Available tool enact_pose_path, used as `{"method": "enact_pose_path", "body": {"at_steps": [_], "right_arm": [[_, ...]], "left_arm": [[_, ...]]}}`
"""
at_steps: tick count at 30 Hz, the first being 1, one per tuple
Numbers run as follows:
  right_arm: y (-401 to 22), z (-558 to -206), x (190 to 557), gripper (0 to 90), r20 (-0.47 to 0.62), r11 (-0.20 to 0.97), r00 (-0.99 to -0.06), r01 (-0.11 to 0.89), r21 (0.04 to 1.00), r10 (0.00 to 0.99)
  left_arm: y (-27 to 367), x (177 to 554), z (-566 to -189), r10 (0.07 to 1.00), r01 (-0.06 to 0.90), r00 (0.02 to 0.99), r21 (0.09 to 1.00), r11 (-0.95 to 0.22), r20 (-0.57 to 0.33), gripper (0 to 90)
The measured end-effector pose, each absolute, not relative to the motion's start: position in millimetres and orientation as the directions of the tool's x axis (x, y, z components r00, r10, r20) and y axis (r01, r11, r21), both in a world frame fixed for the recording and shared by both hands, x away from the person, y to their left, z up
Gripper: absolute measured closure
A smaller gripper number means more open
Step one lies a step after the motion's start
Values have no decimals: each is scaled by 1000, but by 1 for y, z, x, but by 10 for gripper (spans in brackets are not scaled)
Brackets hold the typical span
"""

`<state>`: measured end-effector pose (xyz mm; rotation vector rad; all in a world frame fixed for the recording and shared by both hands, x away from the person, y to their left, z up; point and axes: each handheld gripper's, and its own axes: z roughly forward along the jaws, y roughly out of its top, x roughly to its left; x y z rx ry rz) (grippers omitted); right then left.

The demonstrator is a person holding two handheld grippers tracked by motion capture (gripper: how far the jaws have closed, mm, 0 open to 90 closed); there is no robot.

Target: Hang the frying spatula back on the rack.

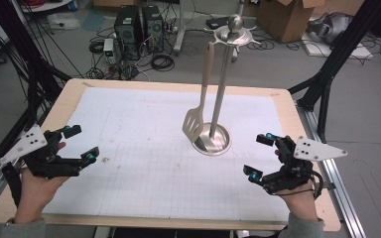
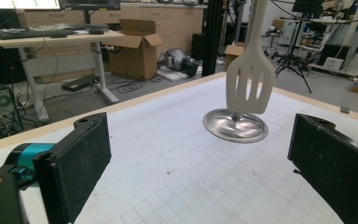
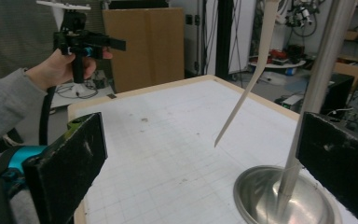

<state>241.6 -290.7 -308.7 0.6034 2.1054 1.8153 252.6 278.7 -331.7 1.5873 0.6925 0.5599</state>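
Table (image 1: 129, 87): wooden top, covered almost edge to edge by a white gridded mat (image 1: 144, 148) with a few small stains.

Utensil stand (image 1: 220, 94): metal, upright, round dished base on the mat right of centre, nearer the right gripper than the left; a ball tops the pole above a hook ring.

Spatula (image 1: 198, 106): cream, slotted, hangs from the ring by its handle end. The blade sits low, just above the base's left rim (whether it touches the base, I cannot tell). In the left gripper view the blade (image 2: 251, 84) faces the camera flat-on, in front of the base.

Left gripper (image 1: 82, 144): held over the mat's left edge, jaws wide apart, empty, well apart from the stand.

Right gripper (image 1: 259, 156): held near the mat's right edge, jaws wide apart, empty, near the stand's base but not touching.
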Motion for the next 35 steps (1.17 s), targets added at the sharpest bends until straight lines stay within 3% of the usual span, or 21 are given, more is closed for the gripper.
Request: {"method": "enact_pose_path", "body": {"at_steps": [12, 18, 35], "right_arm": [[-307, -307, 238, 7, 35, 59, -827, 82, 995, 561], [-316, -309, 237, 7, 23, 85, -806, 91, 992, 592], [-316, -310, 238, 7, 22, 74, -802, 82, 994, 597]], "left_arm": [[286, 249, -331, 736, 115, 676, 991, -63, -32, 64], [288, 249, -332, 745, 119, 666, 991, -66, -31, 64], [284, 249, -334, 745, 134, 667, 988, -82, -29, 64]]}}
